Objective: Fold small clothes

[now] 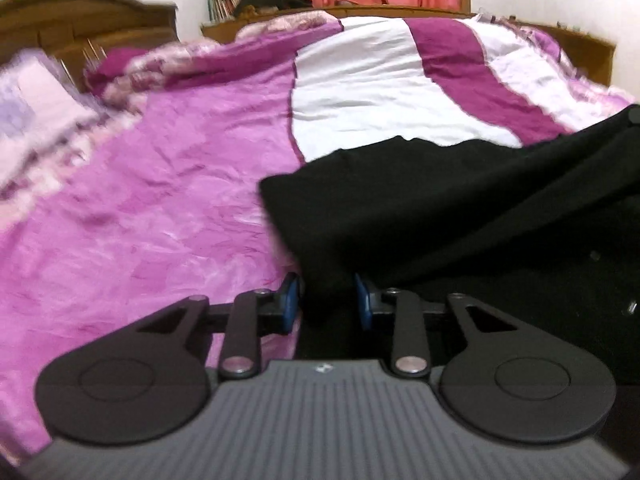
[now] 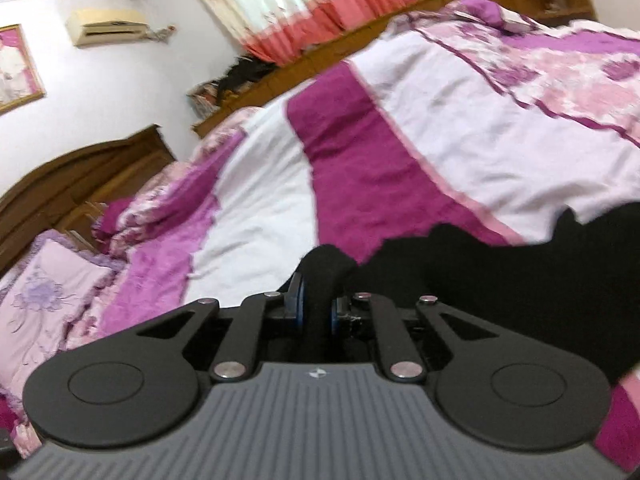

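A black garment (image 1: 460,208) lies on the bed, its far part folded over into a thick edge. In the left wrist view my left gripper (image 1: 327,300) sits at the garment's near left edge, jaws apart, with black cloth lying between the blue pads (image 1: 291,300). In the right wrist view my right gripper (image 2: 316,304) is shut on a fold of the black garment (image 2: 500,276), which bulges up between the blue pads (image 2: 298,296) and trails off to the right.
The bed is covered by a pink, magenta and white quilt (image 1: 168,184). A lilac pillow (image 2: 44,304) lies at the head end by the wooden headboard (image 2: 72,184). A wooden ledge (image 1: 400,10) and curtains (image 2: 304,4) lie beyond the bed.
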Motion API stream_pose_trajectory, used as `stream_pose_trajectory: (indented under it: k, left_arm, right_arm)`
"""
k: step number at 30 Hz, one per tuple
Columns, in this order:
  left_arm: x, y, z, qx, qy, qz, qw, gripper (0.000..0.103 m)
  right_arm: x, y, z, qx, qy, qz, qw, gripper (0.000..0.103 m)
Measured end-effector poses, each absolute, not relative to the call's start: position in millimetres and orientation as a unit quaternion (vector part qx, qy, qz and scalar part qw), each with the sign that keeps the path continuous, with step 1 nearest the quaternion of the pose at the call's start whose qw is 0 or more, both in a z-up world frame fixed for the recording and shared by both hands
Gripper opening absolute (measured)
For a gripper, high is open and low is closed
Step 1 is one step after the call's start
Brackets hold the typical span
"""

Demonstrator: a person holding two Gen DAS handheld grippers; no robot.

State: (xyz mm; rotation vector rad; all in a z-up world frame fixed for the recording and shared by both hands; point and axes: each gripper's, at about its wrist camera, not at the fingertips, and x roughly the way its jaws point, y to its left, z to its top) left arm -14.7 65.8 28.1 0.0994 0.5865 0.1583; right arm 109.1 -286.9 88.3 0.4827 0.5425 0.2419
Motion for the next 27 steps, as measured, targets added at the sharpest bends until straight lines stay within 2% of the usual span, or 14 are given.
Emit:
stream_pose_trajectory:
  k: [2,5,11,12,14,16,19,22,24,27]
  left_arm:
    - [-21,61,26,0.082,0.291,0.092,0.949,0.031]
    - [-20,68,25,0.074,0.296,0.085,0.949,0.031]
    - [-7,71,25,0.051,0.306,0.094,0.946,0.032]
    - [-5,72,26,0.037,0.309,0.101,0.945,0.034]
    - [-2,78,28,0.004,0.31,0.12,0.943,0.034]
    - [-2,84,30,-0.05,0.307,0.145,0.939,0.035]
    - [-2,95,32,-0.133,0.304,0.163,0.929,0.035]
    - [-6,85,45,-0.118,0.284,0.191,0.932,0.033]
    - [-13,65,62,-0.049,0.225,0.231,0.945,0.031]
    - [-23,38,85,0.011,0.143,0.207,0.968,0.032]
  right_arm:
    - [106,-295,83,0.24,0.27,0.096,0.927,0.011]
    - [97,-319,79,0.241,0.268,0.065,0.931,0.011]
    - [106,-328,37,0.232,0.348,0.041,0.907,0.013]
    - [111,-326,29,0.232,0.359,0.029,0.904,0.024]
    - [115,-328,20,0.244,0.359,0.024,0.901,0.033]
    - [116,-329,20,0.259,0.356,0.037,0.897,0.055]
    - [112,-325,25,0.251,0.344,0.059,0.903,0.077]
    - [107,-325,35,0.234,0.328,0.055,0.914,0.081]
    - [98,-337,45,0.236,0.301,0.051,0.922,0.081]
    - [76,-370,60,0.258,0.22,0.031,0.94,0.081]
